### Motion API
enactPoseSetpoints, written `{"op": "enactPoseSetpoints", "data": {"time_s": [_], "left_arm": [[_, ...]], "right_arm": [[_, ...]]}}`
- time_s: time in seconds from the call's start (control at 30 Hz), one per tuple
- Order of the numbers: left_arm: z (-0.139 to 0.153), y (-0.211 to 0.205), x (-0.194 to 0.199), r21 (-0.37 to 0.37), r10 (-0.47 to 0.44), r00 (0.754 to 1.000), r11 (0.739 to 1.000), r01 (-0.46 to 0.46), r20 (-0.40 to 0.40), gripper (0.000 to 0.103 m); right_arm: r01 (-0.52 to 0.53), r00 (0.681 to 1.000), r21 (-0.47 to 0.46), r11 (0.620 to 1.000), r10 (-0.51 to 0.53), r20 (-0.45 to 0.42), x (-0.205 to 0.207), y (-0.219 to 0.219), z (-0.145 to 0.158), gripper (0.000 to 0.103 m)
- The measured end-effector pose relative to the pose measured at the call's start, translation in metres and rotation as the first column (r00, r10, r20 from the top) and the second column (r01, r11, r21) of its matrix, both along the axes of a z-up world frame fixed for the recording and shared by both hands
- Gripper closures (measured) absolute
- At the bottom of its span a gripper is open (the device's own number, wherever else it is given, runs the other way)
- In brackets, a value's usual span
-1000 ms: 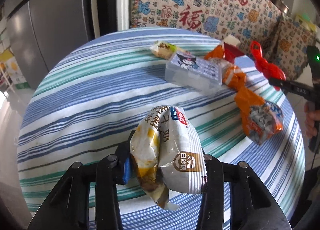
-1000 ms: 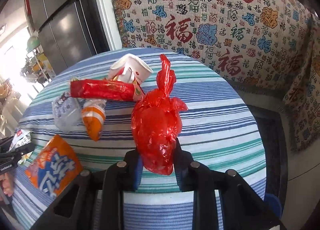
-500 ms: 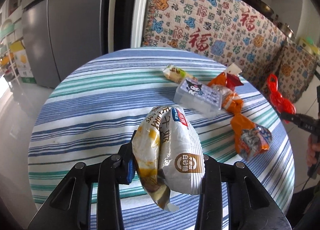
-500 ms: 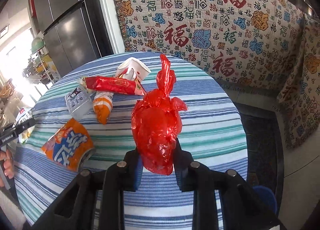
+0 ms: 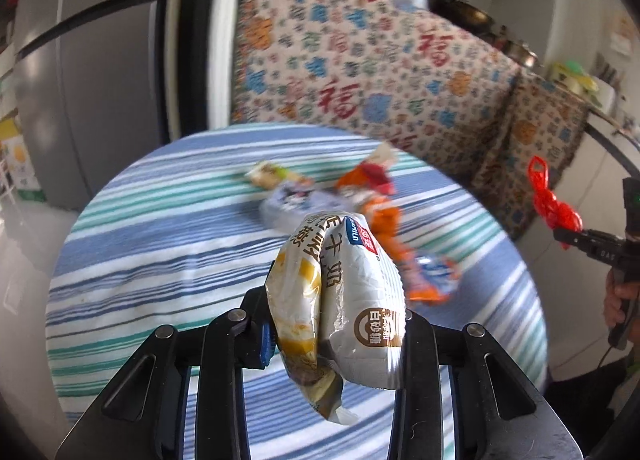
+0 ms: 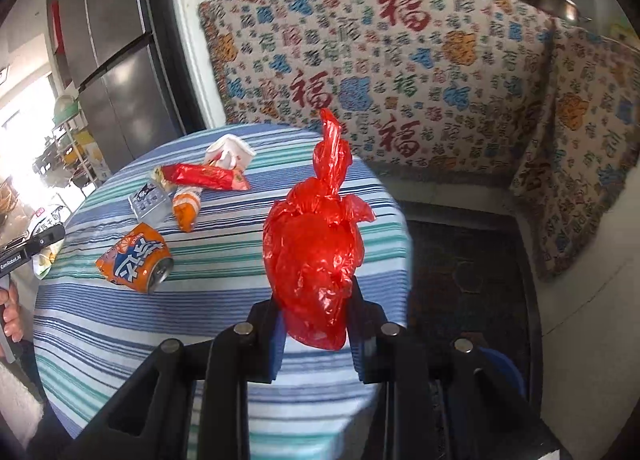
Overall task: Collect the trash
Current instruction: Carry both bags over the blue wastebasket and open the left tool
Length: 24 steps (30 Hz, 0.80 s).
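Left wrist view, lower centre: my left gripper pinches the light, crinkly snack wrapper mid-body, while my right gripper clamps the soft red plastic bag.

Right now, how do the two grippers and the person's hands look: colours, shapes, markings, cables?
Both grippers, left gripper and right gripper, are black linkage frames with silver pivot pins and blue finger pads. White "GenRobot.AI" lettering marks the left one's side. A bare hand grips the right handle, with a thin black cable below.
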<state>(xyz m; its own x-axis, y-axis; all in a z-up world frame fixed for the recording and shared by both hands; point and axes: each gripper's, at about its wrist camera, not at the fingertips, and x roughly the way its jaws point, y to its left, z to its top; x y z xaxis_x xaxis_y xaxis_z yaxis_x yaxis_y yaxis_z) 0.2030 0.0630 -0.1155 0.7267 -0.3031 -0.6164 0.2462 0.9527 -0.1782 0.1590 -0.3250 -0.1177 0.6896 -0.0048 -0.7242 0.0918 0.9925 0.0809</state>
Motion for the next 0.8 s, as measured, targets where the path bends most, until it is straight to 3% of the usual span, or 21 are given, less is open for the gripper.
{"op": "enactPoseSetpoints", "data": {"time_s": [0.2, 0.37, 0.67, 0.8], "left_arm": [[0.036, -0.098, -0.020, -0.028, -0.209, 0.977, 0.977, 0.210, 0.036, 0.070], [0.049, -0.194, -0.035, -0.048, -0.390, 0.920, 0.919, 0.392, 0.035, 0.069], [0.008, -0.344, -0.043, -0.038, -0.577, 0.816, 0.817, 0.576, -0.037, 0.069], [-0.017, -0.388, -0.035, -0.044, -0.610, 0.789, 0.793, 0.608, -0.078, 0.069]], "right_arm": [[0.131, 0.991, 0.003, 0.991, -0.131, 0.001, -0.066, -0.067, 0.008, 0.077], [0.238, 0.969, -0.028, 0.971, -0.239, -0.054, -0.113, -0.111, -0.011, 0.077], [0.339, 0.933, 0.012, 0.941, -0.335, -0.134, -0.149, -0.170, -0.047, 0.077], [0.361, 0.920, 0.008, 0.932, -0.355, -0.163, -0.160, -0.187, -0.061, 0.077]]}}
